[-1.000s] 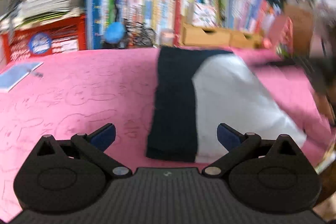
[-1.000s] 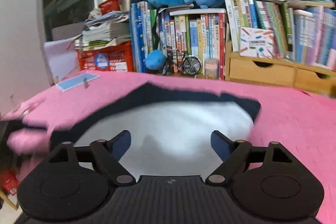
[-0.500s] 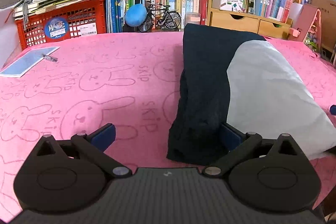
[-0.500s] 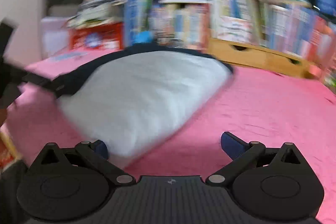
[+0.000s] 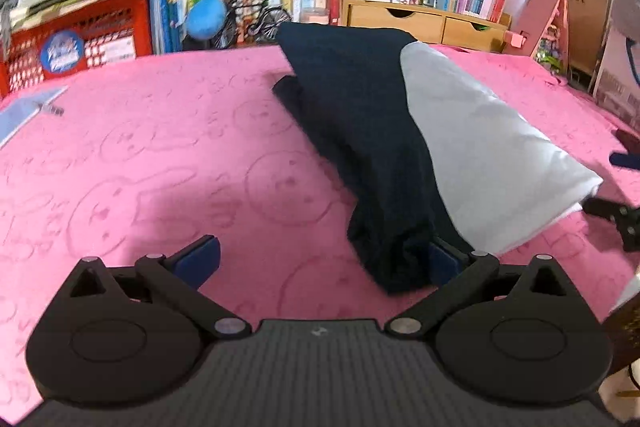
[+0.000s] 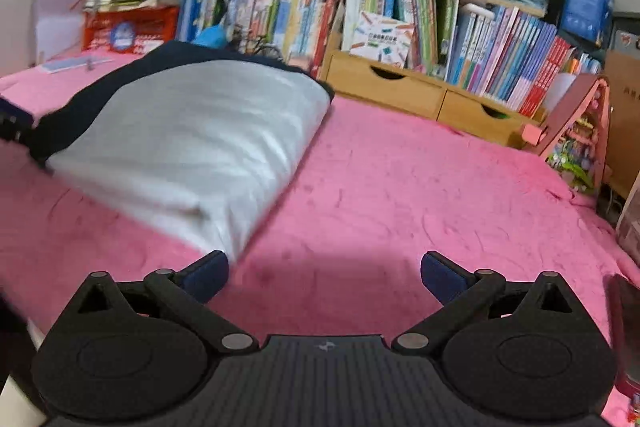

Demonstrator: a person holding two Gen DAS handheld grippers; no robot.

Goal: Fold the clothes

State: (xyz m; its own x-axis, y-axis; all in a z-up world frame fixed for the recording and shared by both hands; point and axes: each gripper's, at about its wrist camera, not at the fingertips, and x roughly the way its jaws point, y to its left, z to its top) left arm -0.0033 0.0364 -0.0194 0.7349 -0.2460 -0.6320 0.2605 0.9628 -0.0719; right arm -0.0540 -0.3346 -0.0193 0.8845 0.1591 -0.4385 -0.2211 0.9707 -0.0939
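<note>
Garment [image 5: 400, 131] folded, navy and white, on pink blanket [image 5: 160, 155]; both grippers' jaws wide.

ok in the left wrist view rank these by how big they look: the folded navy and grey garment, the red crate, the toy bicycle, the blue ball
1. folded navy and grey garment, largest by far, though also nearest the camera
2. red crate, partly cut off at the left edge
3. toy bicycle
4. blue ball, close in size to the bicycle

1. One folded garment [image 5: 372, 131], navy and white.
2. Two grippers: left gripper [image 5: 320, 259], right gripper [image 6: 325, 277].
3. One red crate [image 5: 80, 43].
4. Two wooden drawers [image 6: 432, 99].
5. One toy bicycle [image 5: 256, 19].
</note>
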